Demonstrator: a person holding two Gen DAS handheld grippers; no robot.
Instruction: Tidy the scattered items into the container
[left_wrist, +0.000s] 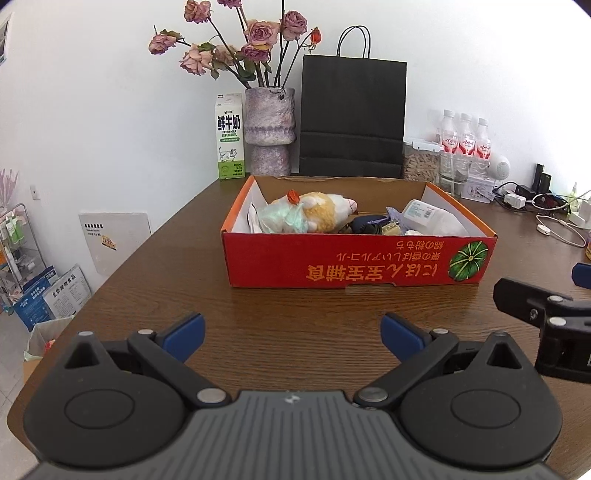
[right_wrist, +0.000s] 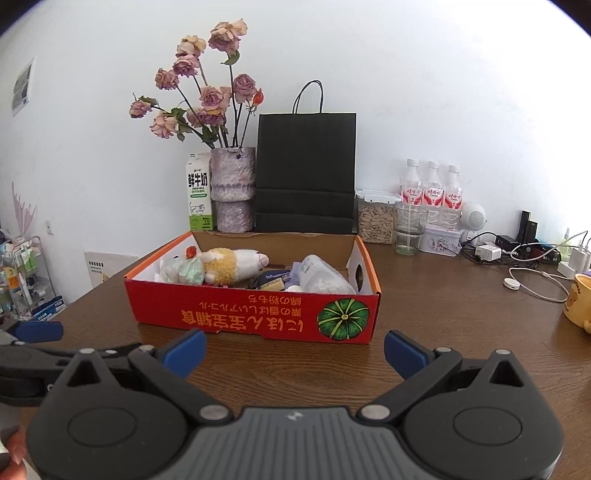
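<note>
Both tools are held low over the wooden table (left_wrist: 295, 317), fingers spread wide with nothing between them: the left gripper (left_wrist: 293, 334) and the right gripper (right_wrist: 294, 349). Just beyond, the red cardboard box (left_wrist: 332, 264) is seen on the table, holding a plush toy (left_wrist: 317, 210), a clear plastic bottle (right_wrist: 325, 277) and small items. A yellow mug (right_wrist: 578, 301) is shown only in the right view. A black paper bag (left_wrist: 352, 114) and vase of roses (left_wrist: 269, 129) stand by the wall.

toy (left_wrist: 314, 210) in box (left_wrist: 354, 264) (bag (left_wrist: 352, 118) behind)
</note>
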